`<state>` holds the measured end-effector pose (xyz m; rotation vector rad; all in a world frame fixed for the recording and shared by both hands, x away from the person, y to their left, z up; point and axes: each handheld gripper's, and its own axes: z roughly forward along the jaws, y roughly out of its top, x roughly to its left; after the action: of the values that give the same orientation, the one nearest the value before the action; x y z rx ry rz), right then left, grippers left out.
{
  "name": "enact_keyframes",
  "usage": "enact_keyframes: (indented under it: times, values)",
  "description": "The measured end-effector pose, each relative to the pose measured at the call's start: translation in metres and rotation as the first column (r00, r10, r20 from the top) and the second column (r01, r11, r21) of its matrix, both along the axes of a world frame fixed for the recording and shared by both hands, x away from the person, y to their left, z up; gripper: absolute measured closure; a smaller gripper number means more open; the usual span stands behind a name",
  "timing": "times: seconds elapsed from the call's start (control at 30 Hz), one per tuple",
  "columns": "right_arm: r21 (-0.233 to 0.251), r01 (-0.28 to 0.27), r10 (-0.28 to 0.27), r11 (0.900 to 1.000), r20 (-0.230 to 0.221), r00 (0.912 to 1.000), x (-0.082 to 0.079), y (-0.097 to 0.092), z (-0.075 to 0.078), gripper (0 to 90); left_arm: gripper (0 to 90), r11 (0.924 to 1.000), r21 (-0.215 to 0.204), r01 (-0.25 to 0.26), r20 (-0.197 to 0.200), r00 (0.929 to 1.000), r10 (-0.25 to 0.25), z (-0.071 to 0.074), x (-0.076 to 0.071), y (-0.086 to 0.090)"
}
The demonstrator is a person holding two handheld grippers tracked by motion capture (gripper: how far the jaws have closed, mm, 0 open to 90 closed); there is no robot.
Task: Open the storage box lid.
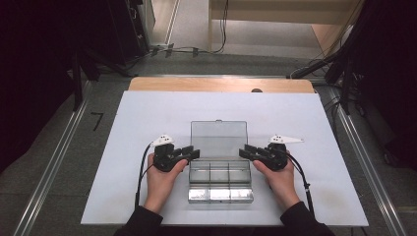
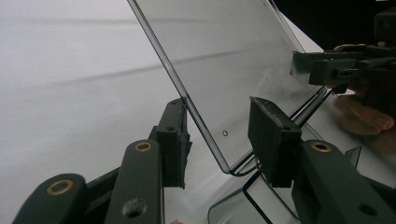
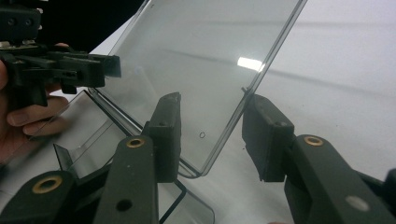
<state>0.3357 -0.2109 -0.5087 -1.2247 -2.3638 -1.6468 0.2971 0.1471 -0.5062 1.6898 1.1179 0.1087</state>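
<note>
Box: your clear plastic organizer box (image 1: 220,173) sits mid-table on the white board (image 1: 147,113), compartments toward you.
Lid: the lid (image 1: 219,139) stands up, tilted back.
Left gripper (image 1: 193,153): you've got its jaws part open, straddling the lid's left edge; pads look just off the plastic.
Right gripper (image 1: 244,151): same deal, part open around the right edge, no squeeze.

We see the box (image 1: 220,182) lying on the tabletop (image 1: 147,113), its lid (image 1: 219,139) raised behind it, between the left gripper (image 1: 193,153) and the right gripper (image 1: 245,151).
</note>
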Motion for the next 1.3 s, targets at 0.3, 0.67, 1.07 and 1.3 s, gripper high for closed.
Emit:
enact_keyframes:
  times: [0.3,0.67,1.07,1.3]
  values:
    - [-0.006,-0.007,0.007,1.0000,-0.032,0.9995,0.001,0.001,-0.002,50.6,52.5,0.9999,0.012,-0.004,-0.016,0.9999,0.004,0.000,0.000,0.000]
    - [0.007,0.028,-0.027,0.9996,-0.101,0.9945,0.001,0.000,-0.003,43.9,45.8,0.9995,0.018,-0.026,-0.036,0.9990,0.027,-0.001,0.001,0.000]
    - [0.012,0.021,-0.020,0.9997,-0.069,0.9974,-0.001,-0.002,0.000,31.7,30.8,0.9994,0.019,-0.030,0.009,0.9995,0.030,0.006,-0.004,0.000]
    - [0.007,0.014,-0.013,0.9999,-0.025,0.9996,-0.010,-0.007,0.010,24.5,23.3,0.9993,0.036,0.008,0.055,0.9984,-0.010,0.011,-0.011,0.000]
